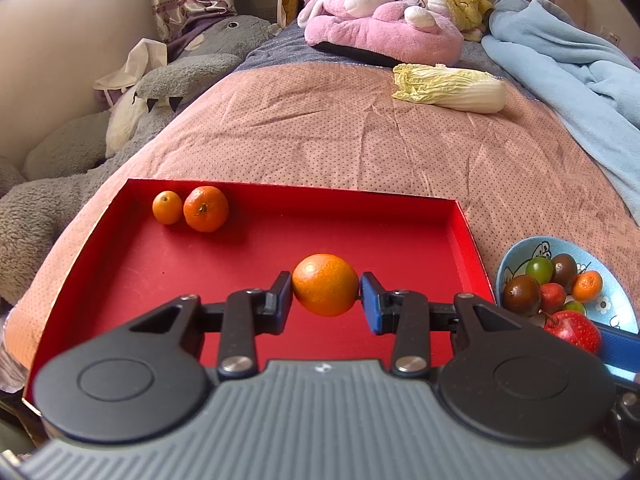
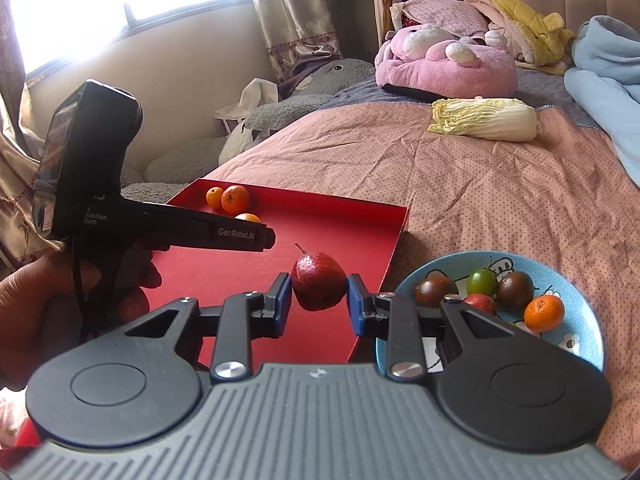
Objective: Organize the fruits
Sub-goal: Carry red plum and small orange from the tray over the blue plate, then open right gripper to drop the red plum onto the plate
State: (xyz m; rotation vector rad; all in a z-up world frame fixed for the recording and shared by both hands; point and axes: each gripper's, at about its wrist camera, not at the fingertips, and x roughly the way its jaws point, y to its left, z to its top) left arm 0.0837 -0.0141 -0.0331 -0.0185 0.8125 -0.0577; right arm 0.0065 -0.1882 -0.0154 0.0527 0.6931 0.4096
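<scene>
Left gripper [image 1: 326,294] fingers pinch an orange [image 1: 325,285] at frame centre, over the red tray [image 1: 460,232]; right gripper [image 2: 318,296] pinches a red fruit [image 2: 318,281] near the tray's right edge; bowl [image 2: 588,344] lower right. Lower each onto the tray floor beside its kind, then spread the fingers slowly so nothing rolls. Legible: "GenRobot.AI".

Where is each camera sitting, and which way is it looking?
Left wrist: rides the left gripper, looking along its fingers at an orange held over the red tray.
Right wrist: rides the right gripper, holding a red fruit beside the blue bowl; the person's hand shows.
Both see the tray, bowl, cabbage and pink plush.
</scene>
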